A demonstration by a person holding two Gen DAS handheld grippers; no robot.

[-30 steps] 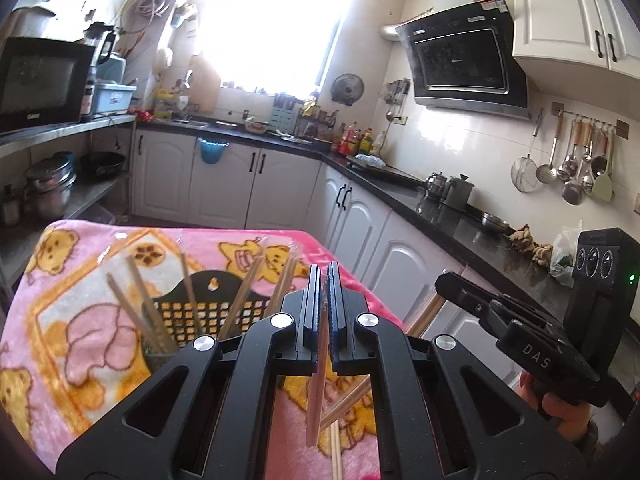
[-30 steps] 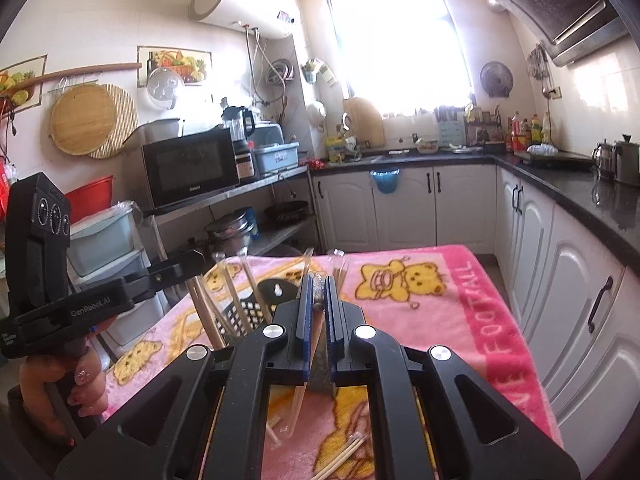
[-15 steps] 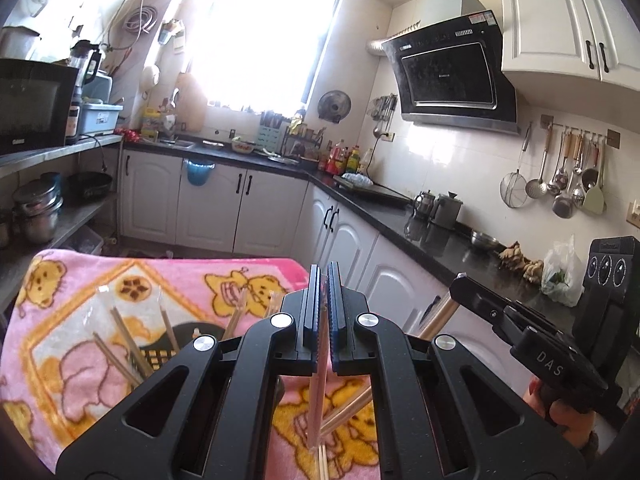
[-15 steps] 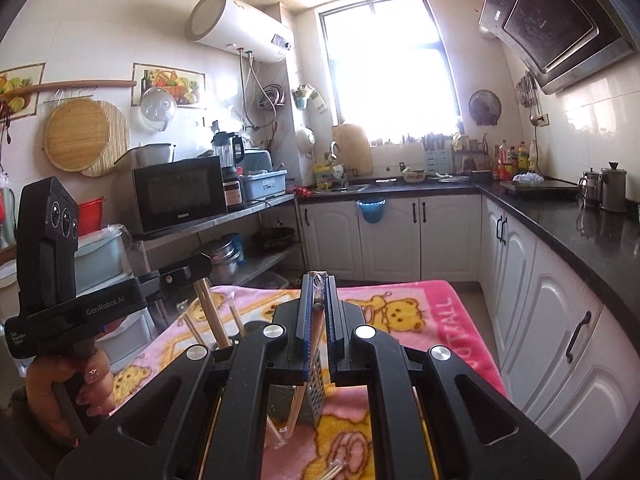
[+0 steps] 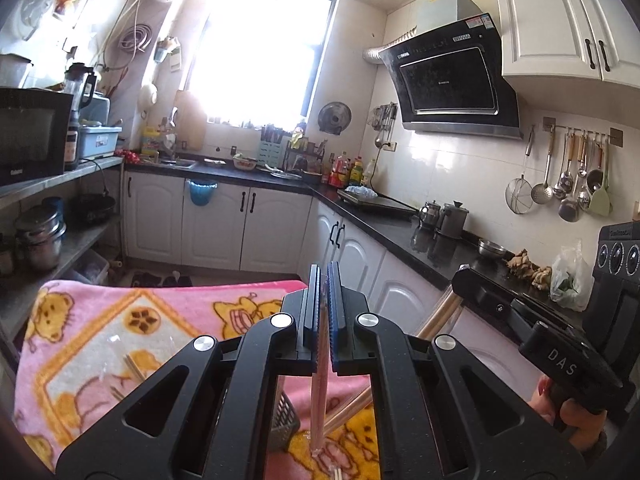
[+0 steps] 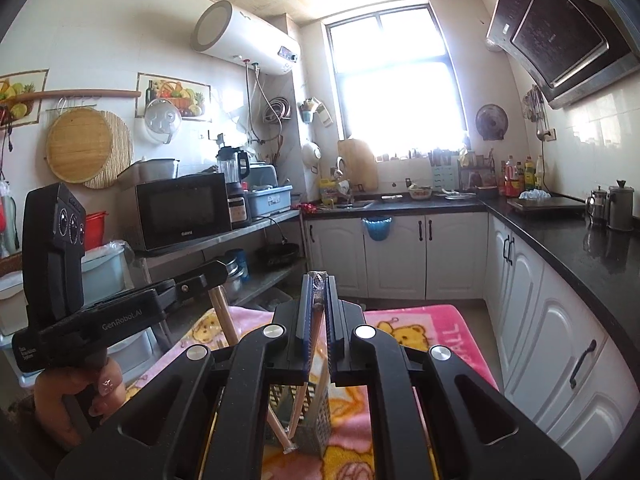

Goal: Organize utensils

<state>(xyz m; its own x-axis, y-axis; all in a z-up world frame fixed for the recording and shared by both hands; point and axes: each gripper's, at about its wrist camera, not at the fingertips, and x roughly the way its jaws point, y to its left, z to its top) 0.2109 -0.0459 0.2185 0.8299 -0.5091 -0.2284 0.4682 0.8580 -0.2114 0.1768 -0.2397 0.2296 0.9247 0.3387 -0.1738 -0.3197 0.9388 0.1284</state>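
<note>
One wrapped chopstick pair point(image 5: 319, 380) is pinched in the left hand-held gripper point(image 5: 320, 312), another point(image 6: 316, 312) in the right hand-held gripper point(image 6: 317, 312); neither is yet placed in the basket point(image 6: 316, 420).

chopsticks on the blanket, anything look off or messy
Yes. Wrapped chopsticks lie scattered at odd angles on the pink blanket instead of standing in the dark mesh holder. Each tongs, left and right, is shut on one wrapped pair hanging down crookedly. Nothing looks spilled or broken.

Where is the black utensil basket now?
In the right wrist view, the basket stands on the pink blanket, low and central, just below the right gripper.
</note>
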